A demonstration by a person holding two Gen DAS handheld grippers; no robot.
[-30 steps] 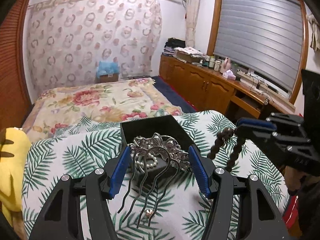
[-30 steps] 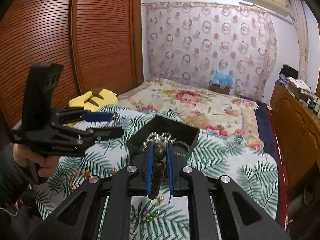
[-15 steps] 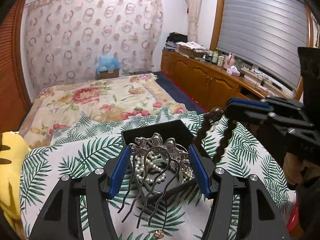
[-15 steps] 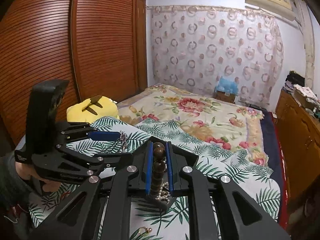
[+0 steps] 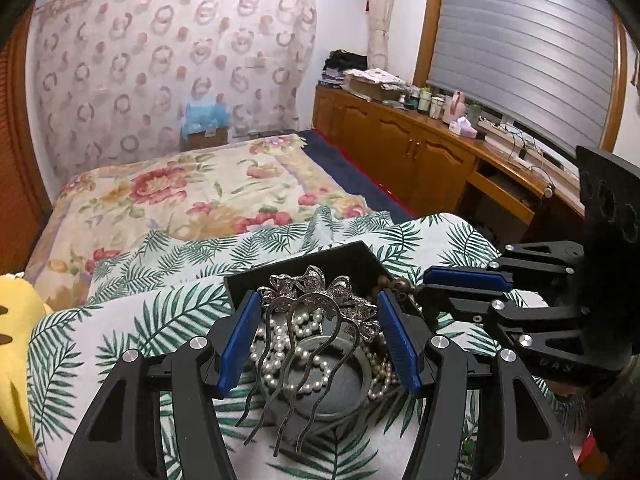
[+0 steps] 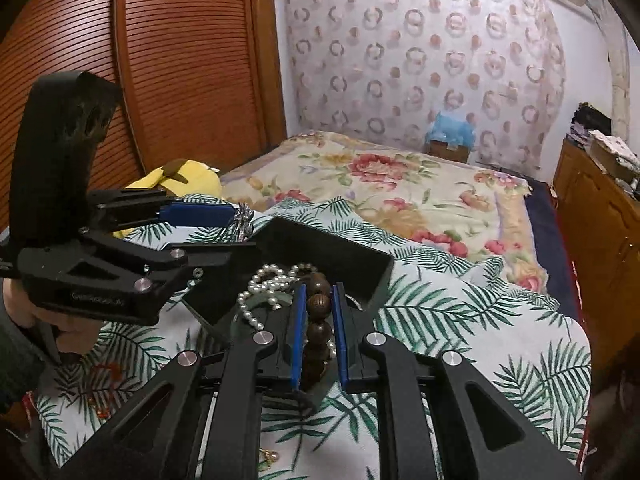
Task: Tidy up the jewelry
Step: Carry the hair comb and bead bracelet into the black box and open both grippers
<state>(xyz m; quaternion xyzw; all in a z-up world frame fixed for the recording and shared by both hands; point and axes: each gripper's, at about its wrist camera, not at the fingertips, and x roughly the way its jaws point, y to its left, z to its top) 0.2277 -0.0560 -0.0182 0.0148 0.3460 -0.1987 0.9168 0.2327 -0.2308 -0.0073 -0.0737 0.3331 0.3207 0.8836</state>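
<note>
My left gripper [image 5: 318, 340] is shut on a silver hair comb [image 5: 320, 300] with long prongs and holds it over the black jewelry box [image 5: 304, 272] on the palm-leaf cloth. A pearl necklace [image 5: 296, 336] and a grey-green bangle [image 5: 340, 380] lie in the box. My right gripper [image 6: 318, 320] is shut on a brown wooden bead bracelet [image 6: 318, 304] at the box's [image 6: 360, 256] near edge, over the pearls [image 6: 264, 284]. The right gripper [image 5: 464, 284] shows at the box's right side in the left wrist view.
A yellow plush toy [image 6: 180, 176] lies left of the box. Small loose jewelry lies on the cloth: red pieces [image 6: 106, 372] and a gold piece [image 6: 268, 456]. A floral bedspread [image 5: 192, 192] stretches behind. Wooden cabinets [image 5: 420, 152] stand to the right.
Both grippers have come down and closer to the box. The bead bracelet that hung beside the box now hangs at its edge, and the comb now sits over the pearls.
</note>
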